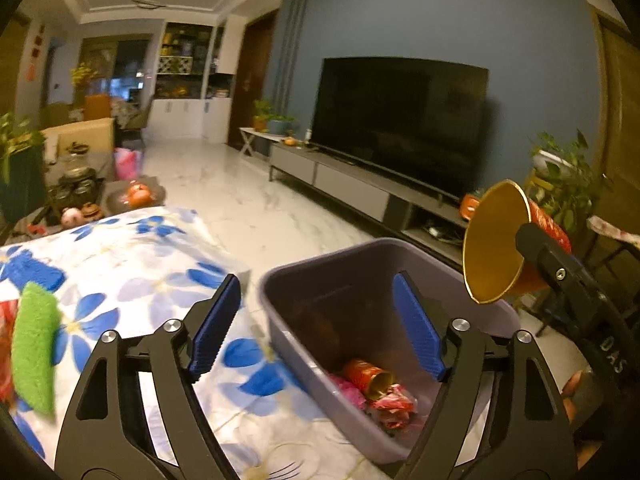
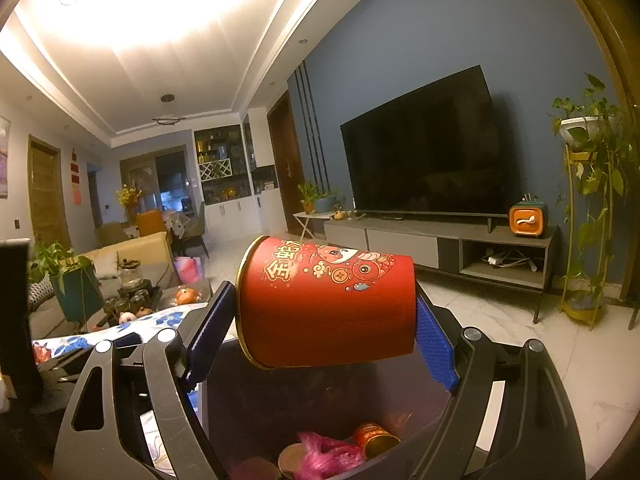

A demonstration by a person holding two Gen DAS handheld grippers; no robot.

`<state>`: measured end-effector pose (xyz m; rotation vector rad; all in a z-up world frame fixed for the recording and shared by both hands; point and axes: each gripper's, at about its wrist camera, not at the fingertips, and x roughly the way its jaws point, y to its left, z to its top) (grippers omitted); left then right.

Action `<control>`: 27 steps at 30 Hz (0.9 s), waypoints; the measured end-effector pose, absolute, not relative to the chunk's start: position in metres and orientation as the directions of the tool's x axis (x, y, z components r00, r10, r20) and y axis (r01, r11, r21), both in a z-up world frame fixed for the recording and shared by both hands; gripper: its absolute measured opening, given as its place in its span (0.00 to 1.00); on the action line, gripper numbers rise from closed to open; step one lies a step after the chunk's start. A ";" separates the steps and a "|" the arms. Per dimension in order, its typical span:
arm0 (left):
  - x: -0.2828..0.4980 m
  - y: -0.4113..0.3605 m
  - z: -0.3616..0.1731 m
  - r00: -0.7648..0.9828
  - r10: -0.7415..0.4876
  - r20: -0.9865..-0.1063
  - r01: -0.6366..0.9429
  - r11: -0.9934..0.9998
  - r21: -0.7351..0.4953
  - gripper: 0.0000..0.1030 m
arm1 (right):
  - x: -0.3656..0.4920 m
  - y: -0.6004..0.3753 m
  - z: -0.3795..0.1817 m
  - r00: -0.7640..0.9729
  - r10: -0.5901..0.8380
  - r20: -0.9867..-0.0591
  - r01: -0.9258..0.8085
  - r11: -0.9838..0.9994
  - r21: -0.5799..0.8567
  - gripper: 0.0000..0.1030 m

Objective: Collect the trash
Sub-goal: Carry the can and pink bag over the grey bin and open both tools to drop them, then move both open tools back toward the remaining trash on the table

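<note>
- Left wrist view: left gripper (image 1: 318, 322) has its jaws spread wide, nothing between the blue pads (image 1: 216, 326). The gap between them frames the near-left rim of the grey bin (image 1: 280, 322).
- The bin stands at the edge of the counter (image 1: 132, 280), which is covered with a blue-flower cloth. The bin's right side is off past the cloth edge, over the floor; what holds it up cannot be told.
- Inside the bin, at the bottom: a small red cup with a gold inside (image 1: 368, 376) lying on its side, pink crumpled wrapper (image 1: 394, 406) touching it, and another pink scrap to its left.
- A green sponge-like pad (image 1: 34, 346) sits at the far left of the bin, blurred, at the frame edge. Whether it lies on the cloth cannot be told.
- Above the bin's right rim, the big red cup (image 1: 496, 242) shows its gold inside, mouth toward the camera, carried in the right gripper (image 1: 532, 256).
- Right wrist view: right gripper (image 2: 324, 326) grasps the big red cup (image 2: 328, 304) sideways, mouth to the left and base to the right. The right pad (image 2: 436, 350) presses against the base, the left pad lies at the gold rim.
- The cup hangs directly above the open bin (image 2: 256, 400), clear of its contents.
- Bin contents below the cup: small red cup (image 2: 376, 440), pink wrapper (image 2: 324, 454), a brownish round item beside it, too dark to identify.
</note>
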<state>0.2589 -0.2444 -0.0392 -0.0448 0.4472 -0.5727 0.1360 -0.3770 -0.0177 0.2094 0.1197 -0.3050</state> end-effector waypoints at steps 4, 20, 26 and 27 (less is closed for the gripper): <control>0.253 -0.228 -0.038 0.788 -0.479 -0.386 0.459 0.876 -0.151 0.81 | 0.141 -0.372 -0.021 0.952 -0.260 -0.160 0.287 0.940 0.184 0.84; 0.214 -0.173 -0.027 0.873 -0.303 -0.382 0.301 0.951 -0.067 0.86 | 0.110 -0.343 -0.020 0.952 -0.232 -0.197 0.269 0.945 0.185 0.91; 0.194 -0.140 -0.026 0.895 -0.242 -0.375 0.238 0.970 -0.059 0.86 | 0.095 -0.324 -0.022 0.953 -0.216 -0.211 0.255 0.951 0.175 0.92; 0.190 -0.134 -0.025 0.898 -0.230 -0.375 0.225 0.973 -0.058 0.86 | 0.094 -0.321 -0.022 0.954 -0.213 -0.212 0.251 0.953 0.169 0.92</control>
